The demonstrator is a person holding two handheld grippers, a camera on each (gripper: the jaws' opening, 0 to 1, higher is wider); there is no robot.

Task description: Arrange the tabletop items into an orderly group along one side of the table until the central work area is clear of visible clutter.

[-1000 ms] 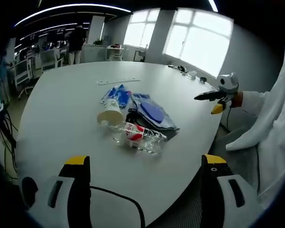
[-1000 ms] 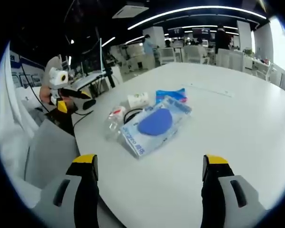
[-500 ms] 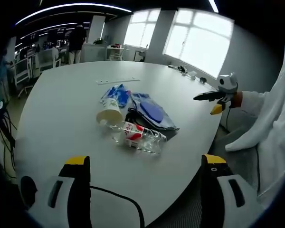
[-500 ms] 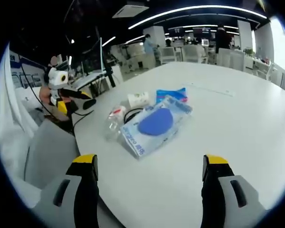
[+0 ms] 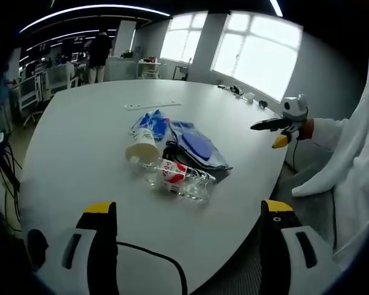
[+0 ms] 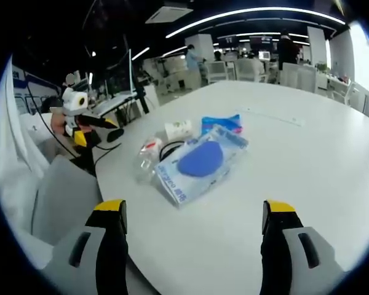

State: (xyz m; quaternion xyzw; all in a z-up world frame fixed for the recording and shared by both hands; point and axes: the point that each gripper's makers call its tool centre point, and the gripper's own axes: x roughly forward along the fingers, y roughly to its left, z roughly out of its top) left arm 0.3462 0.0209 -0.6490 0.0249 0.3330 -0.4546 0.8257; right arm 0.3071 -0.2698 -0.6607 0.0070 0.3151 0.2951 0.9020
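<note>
White desk [image 5: 67, 141] fills my left gripper view, and the clutter sits in one clump near its middle. I see a paper cup [image 5: 142, 146] lying on its side, and a clear plastic bottle [image 5: 181, 177] with a red label lying just in front of it, touching or nearly so. Behind the cup is a blue wrapper [image 5: 152, 124]; right of it a clear pouch [image 5: 198, 146] with a blue item inside, and a black cable loop [image 5: 172, 149] tucked against the pouch. A thin ruler-like strip [image 5: 152, 105] lies well apart, farther back. My left gripper [image 5: 187, 212] has jaws spread wide, nothing between them, hovering over the near desk edge. The right gripper [image 5: 281, 124] comes in from the right, beside a white sleeve [image 5: 344, 153]; from this view I cannot tell its jaw state.

Right gripper view: same clump, seen from the other side. Pouch [image 6: 200, 161] nearest, bottle [image 6: 146, 155] to its left, cup [image 6: 179, 129] and blue wrapper [image 6: 221, 122] behind, cable [image 6: 168, 149] between bottle and pouch. Right gripper [image 6: 194, 212] jaws spread wide, empty, above bare desk [image 6: 307, 160]. Left gripper [image 6: 86, 126] visible off the desk edge at left.
</note>
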